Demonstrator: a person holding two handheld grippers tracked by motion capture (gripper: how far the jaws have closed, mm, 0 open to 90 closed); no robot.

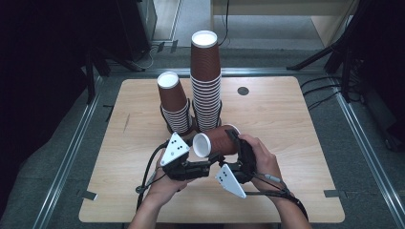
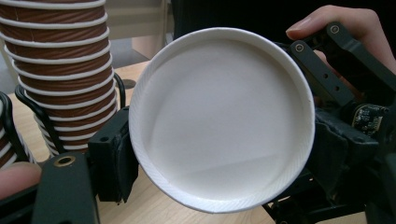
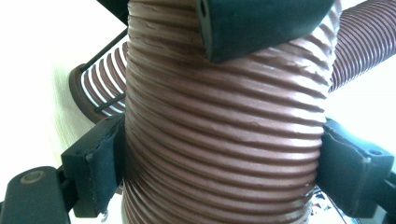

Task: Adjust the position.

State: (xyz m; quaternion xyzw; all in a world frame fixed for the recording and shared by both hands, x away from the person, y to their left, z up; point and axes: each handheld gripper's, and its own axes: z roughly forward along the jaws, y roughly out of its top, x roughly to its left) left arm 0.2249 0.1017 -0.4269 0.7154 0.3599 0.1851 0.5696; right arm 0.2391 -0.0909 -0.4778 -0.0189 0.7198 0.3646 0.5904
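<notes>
High view: two cup stacks (one loose cup).

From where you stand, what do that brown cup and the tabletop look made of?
Brown cup: probably paper, judging by its matte, ribbed brown wall, plain white inside and rolled white rim. Tabletop: pale wood or wood-look laminate, smooth with faint grain; which one, I cannot tell.

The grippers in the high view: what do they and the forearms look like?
Both the left gripper and right gripper are black, two-jawed, with matte padded jaws and bare metal pivot rings. Each carries a grey three-cornered plate; the left one's shows black dots. Black cables trail toward the person. The forearms are bare, no sleeves; a dark strap circles the right wrist.
</notes>
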